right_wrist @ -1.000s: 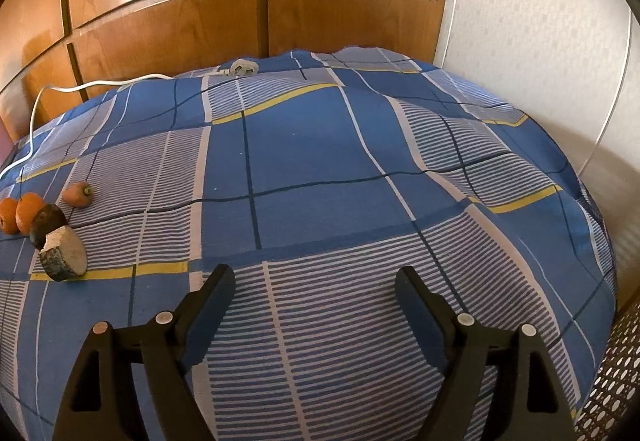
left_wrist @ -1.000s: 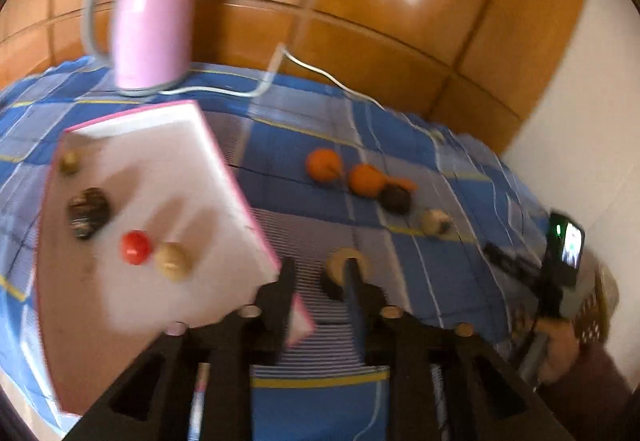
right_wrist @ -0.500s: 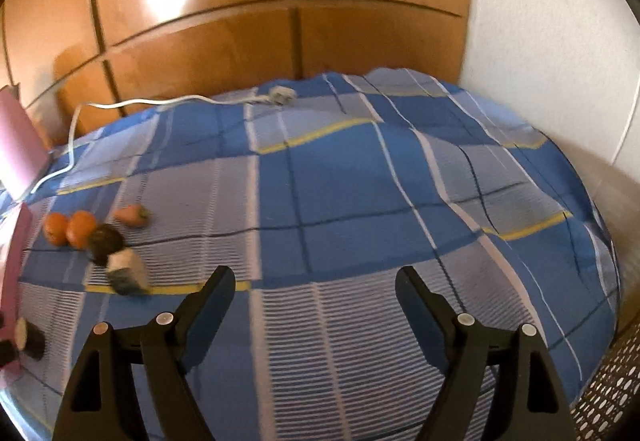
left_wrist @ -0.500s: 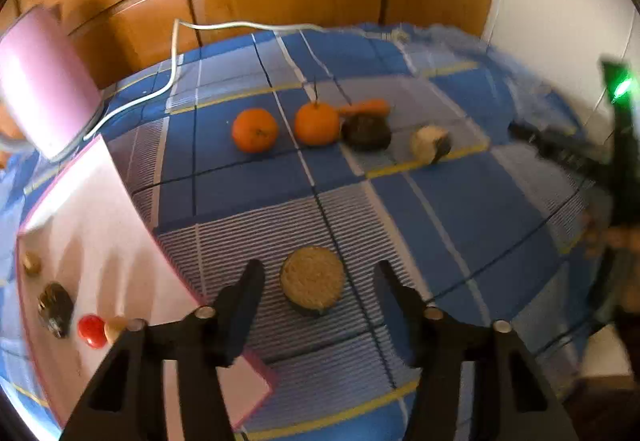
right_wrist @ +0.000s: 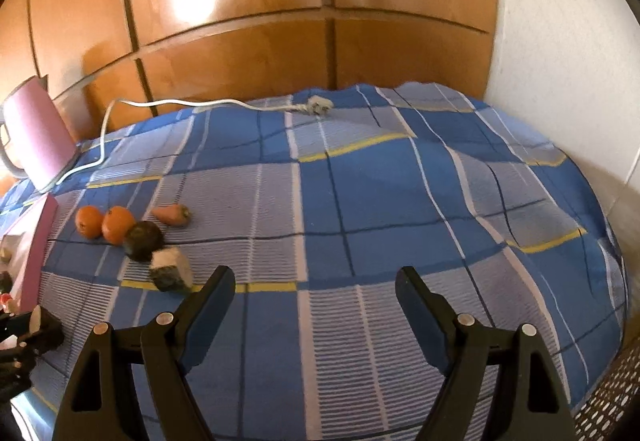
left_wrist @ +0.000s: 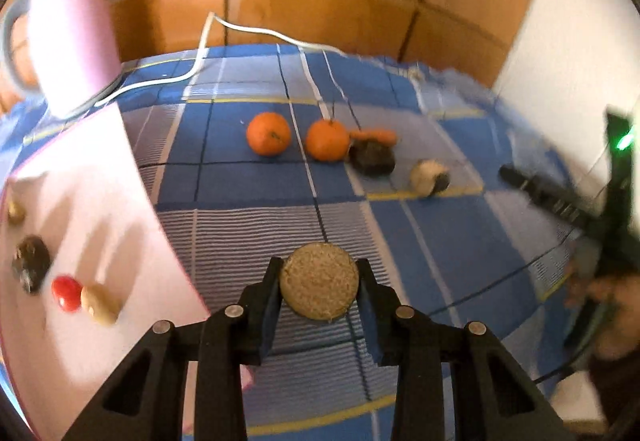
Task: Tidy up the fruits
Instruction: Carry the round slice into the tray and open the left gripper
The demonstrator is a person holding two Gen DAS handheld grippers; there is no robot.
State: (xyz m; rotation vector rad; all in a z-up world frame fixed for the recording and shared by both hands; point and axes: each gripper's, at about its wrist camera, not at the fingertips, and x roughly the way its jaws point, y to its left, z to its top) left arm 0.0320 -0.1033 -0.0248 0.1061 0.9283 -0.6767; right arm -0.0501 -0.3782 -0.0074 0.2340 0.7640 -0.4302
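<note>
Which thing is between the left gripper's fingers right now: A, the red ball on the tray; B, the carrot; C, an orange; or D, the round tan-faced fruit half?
D: the left gripper has closed on the round tan-faced fruit half, with both fingers pressed against its sides.

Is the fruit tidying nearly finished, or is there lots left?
About halfway. Done: four small pieces, including a red one, lie in the pink tray. In hand: the left gripper has just closed on a round brown slice. Left on the blue cloth: two oranges, a carrot and two dark pieces. The right gripper is open and empty.
</note>
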